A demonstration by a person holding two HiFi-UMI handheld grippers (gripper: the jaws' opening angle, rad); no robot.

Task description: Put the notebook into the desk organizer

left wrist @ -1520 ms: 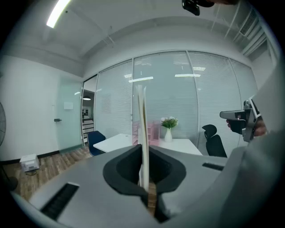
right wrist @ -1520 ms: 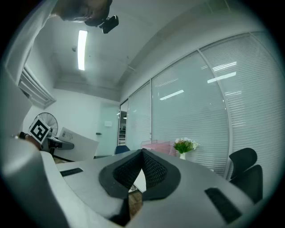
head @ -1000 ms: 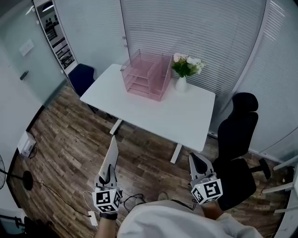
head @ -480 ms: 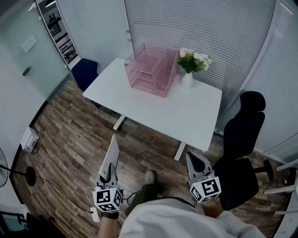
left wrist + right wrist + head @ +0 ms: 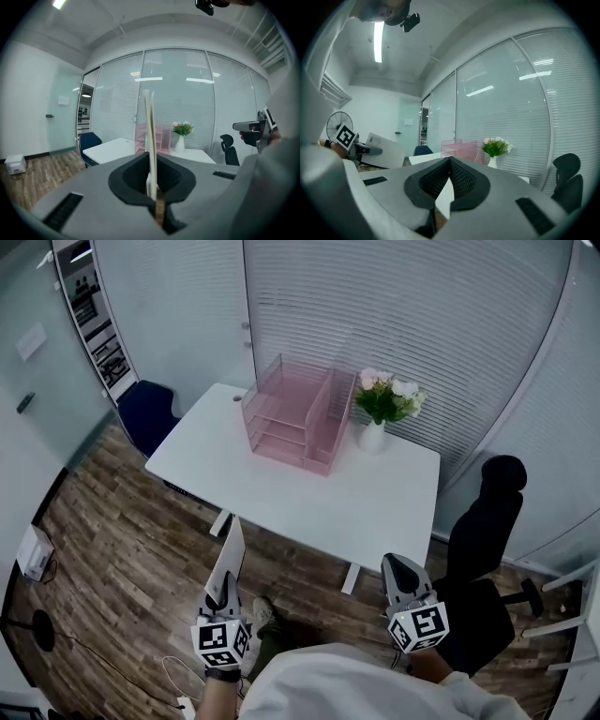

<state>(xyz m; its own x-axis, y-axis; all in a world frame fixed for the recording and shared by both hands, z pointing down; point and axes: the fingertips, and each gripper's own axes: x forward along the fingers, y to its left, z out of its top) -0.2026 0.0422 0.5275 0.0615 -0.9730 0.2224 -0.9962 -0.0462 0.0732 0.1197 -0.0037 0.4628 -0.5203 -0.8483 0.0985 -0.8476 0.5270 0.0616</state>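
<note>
Head view: the left gripper (image 5: 225, 589) holds the thin white notebook (image 5: 230, 549) upright over the wooden floor (image 5: 122, 531), well short of the white desk (image 5: 309, 493). The pink desk organizer (image 5: 295, 413) stands at the desk's far edge, with a vase of flowers (image 5: 382, 409) just beside it.

Left gripper view: the jaws clamp the notebook, which is seen edge-on.

Right gripper view: the right gripper (image 5: 450, 163) is closed, its tips touching, with nothing between them.
</note>
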